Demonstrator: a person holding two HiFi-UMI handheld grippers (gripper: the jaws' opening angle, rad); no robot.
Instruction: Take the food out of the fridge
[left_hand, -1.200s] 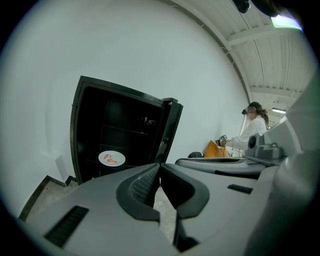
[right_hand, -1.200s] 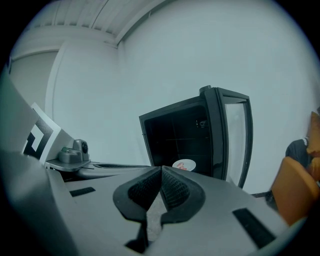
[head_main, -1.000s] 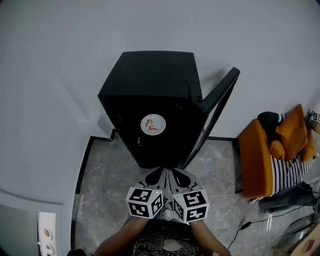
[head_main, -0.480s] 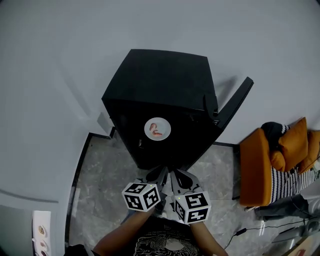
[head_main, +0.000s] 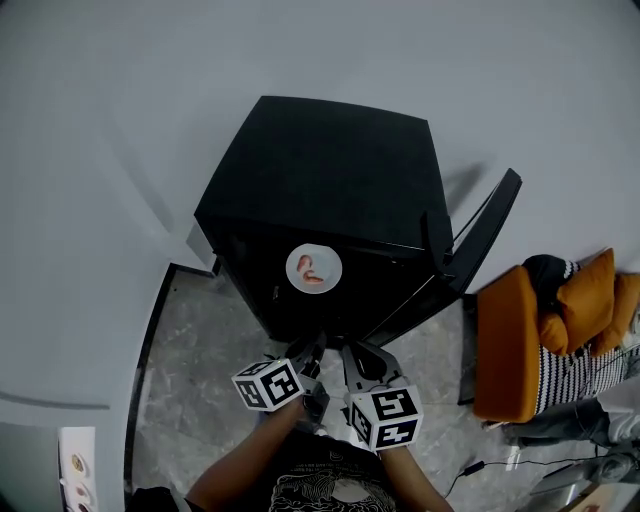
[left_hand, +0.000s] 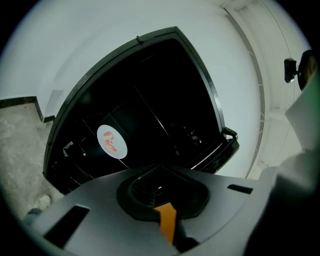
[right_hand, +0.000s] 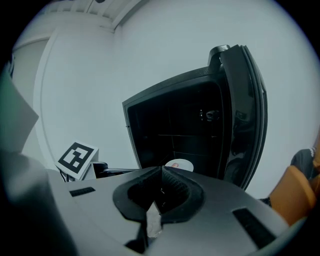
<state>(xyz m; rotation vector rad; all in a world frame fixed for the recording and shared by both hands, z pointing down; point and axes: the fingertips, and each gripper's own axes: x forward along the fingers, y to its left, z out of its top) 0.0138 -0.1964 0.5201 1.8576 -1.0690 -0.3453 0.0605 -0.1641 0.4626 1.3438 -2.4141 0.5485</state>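
Approach, we judge: the plate of food (head_main: 314, 269) sits inside the open fridge (head_main: 330, 170), well ahead of the fingers. The left gripper (left_hand: 160, 166) and right gripper (right_hand: 161, 169) are both closed on nothing (fingers pressed together). Next we must reach in, spread them and grip the plate's rim.

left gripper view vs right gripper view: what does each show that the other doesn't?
Left gripper view only: the grey speckled stone floor beside the black fridge, and the full face of the round white plate with reddish food pieces on it.

Right gripper view only: the fridge's open black door at the right, the other claw's black-and-white marker cube, and an orange cushioned seat.

Both: the open fridge with the plate inside. In each view its own claw, the left claw and the right claw, is shut on nothing.
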